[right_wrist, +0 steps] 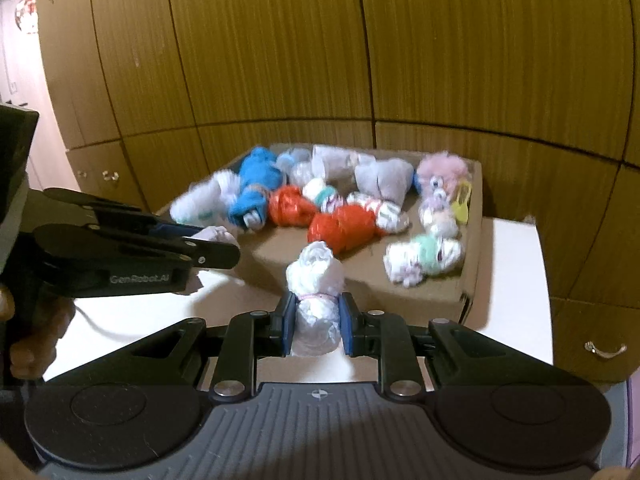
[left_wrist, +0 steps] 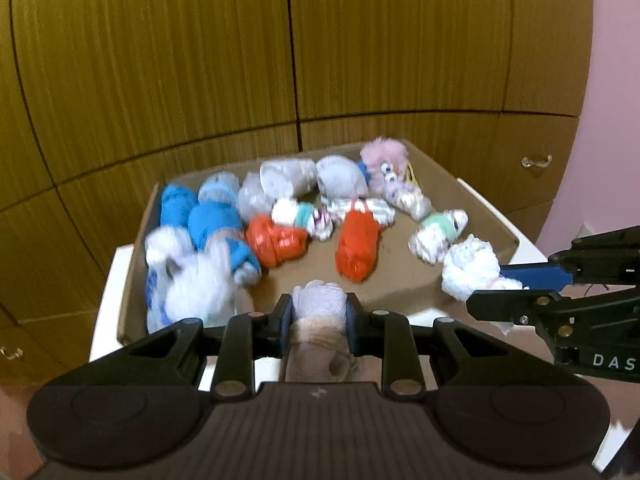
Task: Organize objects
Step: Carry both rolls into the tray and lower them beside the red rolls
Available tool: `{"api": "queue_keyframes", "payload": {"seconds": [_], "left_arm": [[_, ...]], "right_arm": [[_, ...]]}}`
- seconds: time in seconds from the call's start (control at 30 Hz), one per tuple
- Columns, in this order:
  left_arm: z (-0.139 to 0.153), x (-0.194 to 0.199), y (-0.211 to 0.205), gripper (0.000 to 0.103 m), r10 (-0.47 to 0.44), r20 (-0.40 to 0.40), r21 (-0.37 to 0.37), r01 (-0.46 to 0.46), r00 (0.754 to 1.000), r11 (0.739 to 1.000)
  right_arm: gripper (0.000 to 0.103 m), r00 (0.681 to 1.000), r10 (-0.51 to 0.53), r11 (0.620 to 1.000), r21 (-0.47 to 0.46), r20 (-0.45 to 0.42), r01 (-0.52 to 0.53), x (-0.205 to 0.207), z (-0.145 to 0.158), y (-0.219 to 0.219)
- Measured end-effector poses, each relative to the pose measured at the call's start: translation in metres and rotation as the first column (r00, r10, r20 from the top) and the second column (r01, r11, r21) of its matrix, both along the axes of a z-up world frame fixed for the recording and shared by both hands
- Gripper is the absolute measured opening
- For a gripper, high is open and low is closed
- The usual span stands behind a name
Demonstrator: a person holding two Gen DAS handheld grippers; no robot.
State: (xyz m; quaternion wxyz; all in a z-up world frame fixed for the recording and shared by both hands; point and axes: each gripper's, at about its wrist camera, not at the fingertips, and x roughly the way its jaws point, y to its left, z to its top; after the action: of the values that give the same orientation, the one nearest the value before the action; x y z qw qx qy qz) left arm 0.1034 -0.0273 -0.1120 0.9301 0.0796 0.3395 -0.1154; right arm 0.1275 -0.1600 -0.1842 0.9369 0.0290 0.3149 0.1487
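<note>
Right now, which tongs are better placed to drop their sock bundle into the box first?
Right, probably. The right tongs hold the white bundle already over the cardboard box near wall, above bare floor. The left tongs hold the grey bundle just short of the edge.

The right gripper (right_wrist: 316,330) is clamped on a white sock bundle (right_wrist: 316,280), right at the near edge of the cardboard box (right_wrist: 468,276). The box is packed with rolled socks: two red ones (right_wrist: 340,226) mid-box, a blue one (right_wrist: 256,184) at the back left. The left gripper (right_wrist: 218,246) pokes in from the left, pinching a pale bundle (right_wrist: 216,234). Wooden cabinets (right_wrist: 280,40) are behind it all.
</note>
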Motion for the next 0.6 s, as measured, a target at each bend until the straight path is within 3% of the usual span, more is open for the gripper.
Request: {"api": "queue_keyframes", "payload": {"seconds": [0.3, 0.6], "left_arm": [[0.009, 0.026, -0.007, 0.024, -0.006, -0.007, 0.013, 0.006, 1.0, 1.0], [0.003, 0.05, 0.002, 0.024, 0.004, -0.038, 0.0, -0.004, 0.999, 1.0]], "right_arm": [[0.028, 1.0, 0.022, 1.0, 0.006, 0.011, -0.022, 0.037, 0.024, -0.003], [0.029, 0.997, 0.063, 0.998, 0.008, -0.05, -0.062, 0.072, 0.013, -0.001]]}}
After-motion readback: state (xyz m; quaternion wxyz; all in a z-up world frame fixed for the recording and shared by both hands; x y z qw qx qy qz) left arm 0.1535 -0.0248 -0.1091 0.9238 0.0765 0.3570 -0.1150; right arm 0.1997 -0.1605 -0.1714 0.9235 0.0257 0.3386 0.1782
